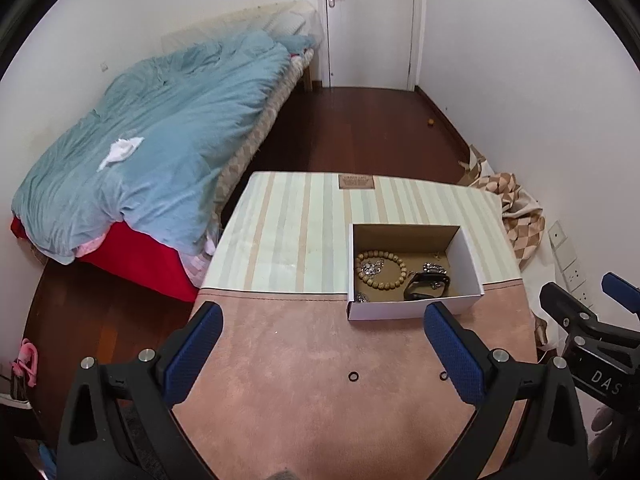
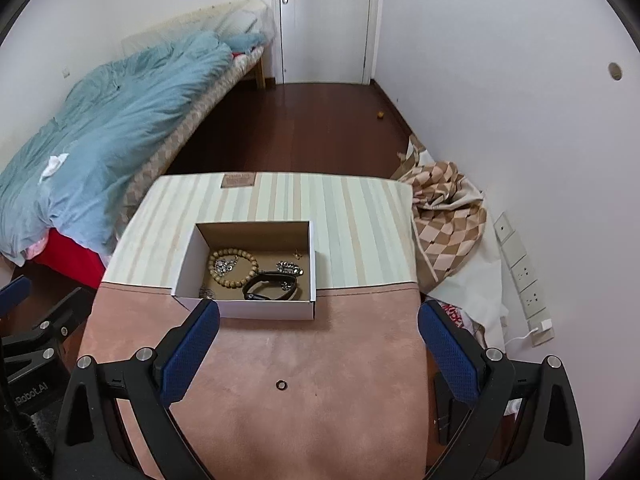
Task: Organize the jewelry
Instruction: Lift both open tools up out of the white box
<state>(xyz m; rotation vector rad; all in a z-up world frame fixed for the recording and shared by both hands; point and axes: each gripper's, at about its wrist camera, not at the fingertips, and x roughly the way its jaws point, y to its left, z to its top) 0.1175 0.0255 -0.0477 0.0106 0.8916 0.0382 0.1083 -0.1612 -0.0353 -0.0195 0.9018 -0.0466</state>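
Bedroom walls stood white around me, with a closed door (image 1: 370,20) at the far end and dark wooden floor (image 1: 360,128) running up to it; a bed under a rumpled blue duvet (image 1: 160,128) lay along the left; a checked brown cloth (image 2: 444,216) was heaped against the right wall. Before me was a table (image 2: 312,420) covered partly in pink suede-like fabric and, farther off, in pale striped fabric; an open white cardboard box (image 2: 248,308) sat across the seam between the two.

Inside the box lay the jewelry: a wooden bead bracelet (image 2: 234,266) at the left, a sparkly silver piece (image 2: 224,266) within its ring, a black band (image 2: 272,286) toward the near wall, and another silver piece (image 2: 290,268) beside it; a small glinting item rested in the near left corner, too small for me to tell what.

Two little black rings lay loose on the pink cloth, one (image 1: 353,377) nearer the middle, the other (image 1: 443,376) just beside my left gripper's right finger.

My left gripper (image 1: 324,354) hovered above the pink cloth with its blue pads spread wide, holding nothing; my right gripper (image 2: 320,354) did likewise, spread wide and empty, near the box's front wall.
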